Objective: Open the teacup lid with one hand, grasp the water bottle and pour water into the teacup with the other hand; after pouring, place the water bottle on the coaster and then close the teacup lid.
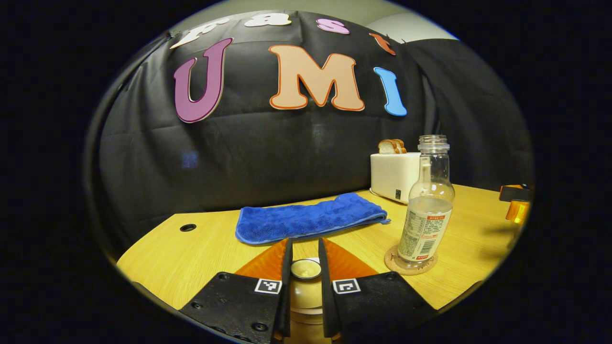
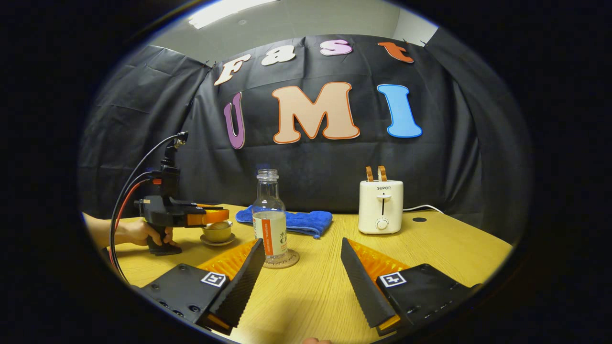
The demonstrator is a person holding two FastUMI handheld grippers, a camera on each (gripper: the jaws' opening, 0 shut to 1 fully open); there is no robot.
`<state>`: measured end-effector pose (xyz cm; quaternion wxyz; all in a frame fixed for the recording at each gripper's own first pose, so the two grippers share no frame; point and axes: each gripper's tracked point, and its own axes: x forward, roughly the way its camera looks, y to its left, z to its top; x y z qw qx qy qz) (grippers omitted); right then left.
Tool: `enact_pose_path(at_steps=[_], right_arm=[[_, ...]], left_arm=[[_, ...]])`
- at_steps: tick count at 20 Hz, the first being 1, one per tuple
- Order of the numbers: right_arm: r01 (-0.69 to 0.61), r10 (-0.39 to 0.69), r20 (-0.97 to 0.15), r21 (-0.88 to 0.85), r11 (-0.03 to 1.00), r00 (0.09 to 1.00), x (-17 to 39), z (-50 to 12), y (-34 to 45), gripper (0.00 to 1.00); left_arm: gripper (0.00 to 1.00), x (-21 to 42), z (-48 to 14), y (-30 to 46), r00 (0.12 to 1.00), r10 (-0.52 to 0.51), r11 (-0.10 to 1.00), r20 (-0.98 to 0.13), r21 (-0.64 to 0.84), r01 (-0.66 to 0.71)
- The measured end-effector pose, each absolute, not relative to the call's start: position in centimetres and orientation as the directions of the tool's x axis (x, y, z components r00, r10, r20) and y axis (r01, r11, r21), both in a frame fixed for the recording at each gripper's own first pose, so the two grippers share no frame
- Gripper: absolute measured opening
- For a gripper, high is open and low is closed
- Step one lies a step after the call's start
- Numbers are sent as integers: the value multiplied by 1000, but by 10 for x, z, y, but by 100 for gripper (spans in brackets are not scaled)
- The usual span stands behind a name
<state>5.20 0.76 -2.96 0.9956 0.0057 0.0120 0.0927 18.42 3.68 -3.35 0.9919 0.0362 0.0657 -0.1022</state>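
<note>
Left gripper [image 1: 306, 260] fingers close together with the teacup lid [image 1: 306, 268] knob between them, both fingers against it, so clamped on the lid; teacup [image 1: 306, 298] body sits directly below, between the finger bases. In the right gripper view the same left gripper [image 2: 217, 216] is off to the left and farther back, held by a hand [image 2: 141, 232], cables running up from it, fingers level over the teacup [image 2: 217, 233], which stands on a saucer [image 2: 217, 241]; lid looks on or just above the cup, cannot tell which. Water bottle [image 1: 427, 203] is ahead and to the right of the left gripper, upright, uncapped, partly filled, standing on the coaster [image 1: 410, 262]. Right gripper [image 2: 302, 260] fingers wide apart, nothing between them, low over the table [image 2: 311, 296]; water bottle [image 2: 270, 215] on its coaster [image 2: 282, 260] is just ahead of the left fingertip, not touching. Blue towel [image 1: 308, 219] lies flat straight ahead of the left gripper, beyond the cup; in the right gripper view the towel [image 2: 299, 220] is behind the bottle. White toaster [image 2: 381, 206] with bread in its slots stands ahead and slightly right of the right gripper, near the wall; the toaster [image 1: 393, 174] is behind the bottle from the left gripper.
</note>
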Motion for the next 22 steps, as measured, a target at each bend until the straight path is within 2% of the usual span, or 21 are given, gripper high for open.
enact_pose_path(at_steps=[2,9,10,11,13,14,15,17,18,20,22], right_arm=[[-185,185,-23,14,983,983,52,-30,8,95],[-185,185,-23,14,983,982,53,-30,7,95],[-185,185,-23,14,983,982,52,-30,8,99],[-185,185,-22,14,983,982,53,-30,7,95],[-185,185,-22,14,983,982,52,-29,7,95],[-185,185,-22,14,983,982,52,-30,7,99],[-185,185,-22,14,983,982,53,-30,7,95],[-185,185,-22,13,983,982,53,-30,7,99],[-185,186,-22,13,983,982,53,-30,7,95],[-185,185,-21,13,983,982,52,-30,7,95],[-180,181,-22,12,984,983,53,-31,6,95]], left_arm=[[24,183,-35,36,969,-200,976,-144,55,210],[28,179,-34,36,968,-206,975,-144,60,216],[29,179,-32,37,970,-204,976,-134,55,213],[46,178,-30,39,972,-202,977,-120,48,209],[79,175,-25,43,975,-202,978,-88,30,205],[82,174,-23,44,977,-200,979,-70,18,202],[83,172,-20,46,979,-198,980,-54,8,198],[86,170,-12,48,981,-192,981,0,-25,192],[89,171,-14,47,982,-189,982,-10,-17,189],[94,171,-16,52,986,-164,986,-18,-15,164],[94,169,-16,53,988,-150,989,-23,-16,149]])
